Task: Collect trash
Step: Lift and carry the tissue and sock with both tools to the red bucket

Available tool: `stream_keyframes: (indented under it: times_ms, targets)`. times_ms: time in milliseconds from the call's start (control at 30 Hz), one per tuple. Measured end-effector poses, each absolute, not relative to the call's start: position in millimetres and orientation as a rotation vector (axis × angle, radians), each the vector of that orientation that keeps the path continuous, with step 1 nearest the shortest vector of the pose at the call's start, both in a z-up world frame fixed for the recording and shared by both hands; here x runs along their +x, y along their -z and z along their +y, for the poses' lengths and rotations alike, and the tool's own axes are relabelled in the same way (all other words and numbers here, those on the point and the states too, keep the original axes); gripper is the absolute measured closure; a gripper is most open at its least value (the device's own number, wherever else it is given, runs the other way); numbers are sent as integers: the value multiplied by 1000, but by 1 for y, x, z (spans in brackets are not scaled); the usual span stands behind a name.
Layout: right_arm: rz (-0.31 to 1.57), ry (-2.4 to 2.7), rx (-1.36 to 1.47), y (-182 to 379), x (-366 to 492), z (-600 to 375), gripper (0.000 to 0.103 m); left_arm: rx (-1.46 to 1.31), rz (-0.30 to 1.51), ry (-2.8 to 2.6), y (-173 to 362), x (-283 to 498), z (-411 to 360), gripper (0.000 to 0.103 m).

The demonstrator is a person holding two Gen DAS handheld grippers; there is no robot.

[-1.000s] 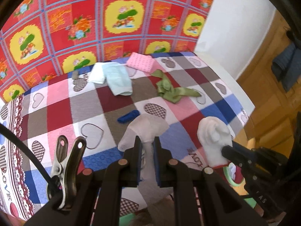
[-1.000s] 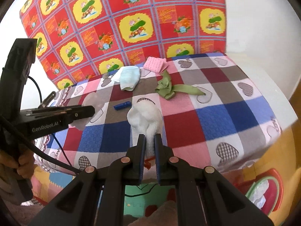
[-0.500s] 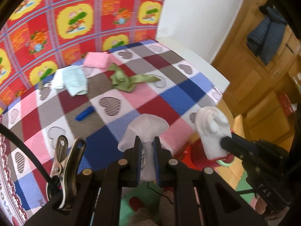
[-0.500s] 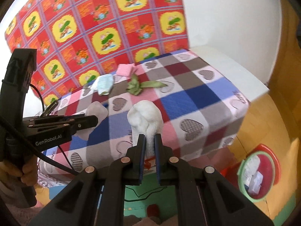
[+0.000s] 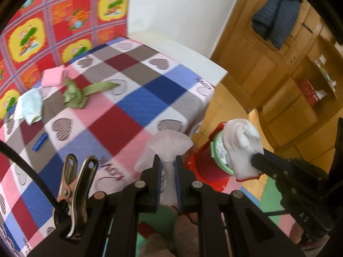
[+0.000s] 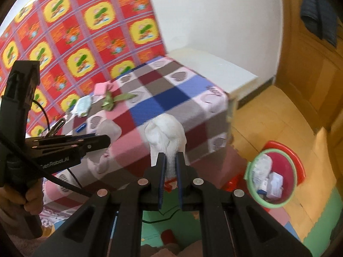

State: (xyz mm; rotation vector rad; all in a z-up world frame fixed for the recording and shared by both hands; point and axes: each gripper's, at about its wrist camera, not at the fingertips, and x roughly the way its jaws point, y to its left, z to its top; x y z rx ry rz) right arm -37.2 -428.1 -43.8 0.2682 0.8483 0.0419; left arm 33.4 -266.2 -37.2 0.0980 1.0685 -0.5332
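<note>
On the checked, heart-patterned cloth of the tabletop (image 5: 137, 98) lie, from the left, a small blue clip (image 5: 39, 142), a pale mint cloth (image 5: 30, 107), a pink sponge-like pad (image 5: 52, 78) and a crumpled green ribbon (image 5: 79, 93), all well apart from the near edge. The left gripper (image 5: 166, 180) has its jaws pressed nearly together on the neck of a translucent white foam net (image 5: 166, 150), which fans out above the blue pads over the tabletop's corner. To its right, the right gripper (image 6: 170, 171) is likewise clamped nearly closed on a bunched white glove (image 6: 166, 132) with a red cuff edge, held off the tabletop. Further right, on the floor beside the tabletop, stands a red bin with a green rim (image 6: 276, 172), already holding white and clear wrappers. A dark jacket (image 5: 276, 10) hangs on the wooden cabinet at far right.
</note>
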Motion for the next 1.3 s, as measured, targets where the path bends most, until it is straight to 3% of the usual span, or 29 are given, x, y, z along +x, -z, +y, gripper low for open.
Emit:
stream_keyframes:
  times_ms: [633,1300]
  targets:
    - [892,179,429,86,-76,-567,92,227,1115,780,74,19,-421,91]
    - [1038,302,515,203,-97,-670,92,337,1213,953,186,-2,-581,91]
